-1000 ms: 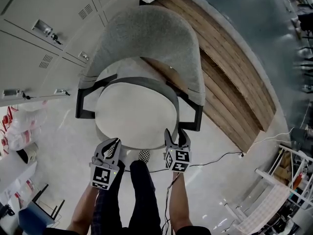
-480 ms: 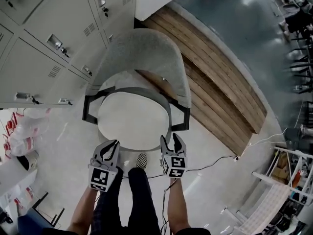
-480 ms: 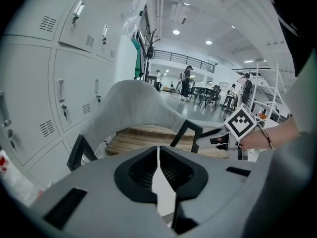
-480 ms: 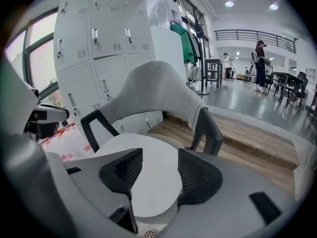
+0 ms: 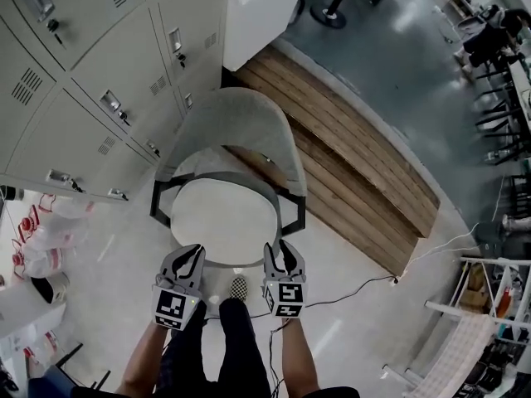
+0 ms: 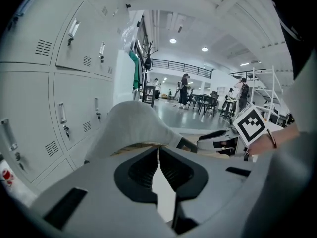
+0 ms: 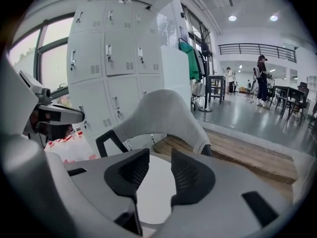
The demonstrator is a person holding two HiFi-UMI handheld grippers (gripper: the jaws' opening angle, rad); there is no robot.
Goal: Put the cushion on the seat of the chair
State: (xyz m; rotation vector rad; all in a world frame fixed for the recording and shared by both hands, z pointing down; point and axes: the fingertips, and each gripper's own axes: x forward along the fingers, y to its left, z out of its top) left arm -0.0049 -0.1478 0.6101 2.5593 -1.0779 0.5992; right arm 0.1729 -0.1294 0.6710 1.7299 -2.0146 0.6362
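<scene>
Two grippers hang just off the front edge of the chair [image 5: 241,123] seat, and neither holds anything. Our left gripper [image 5: 187,259] has its jaws together, tips meeting with nothing between them. Our right gripper [image 5: 280,254] stands part-way open, its jaws having just been closing, and only the cushion's pale top shows through the gap, beyond them.

The round pale cushion [image 5: 222,218] lies flat on the seat, inside the chair's dark arms, with its back edge under the curved grey back. We judge the placing itself done, so the step in hand is the pull-away and the check.

To do it well, we should draw both grippers straight back from the front edge without brushing the cushion's rim. Then we look whether it sits centred, with no lip over the front edge. If it looks skewed toward one arm, we nudge it from that side with closed jaws rather than regrip.
</scene>
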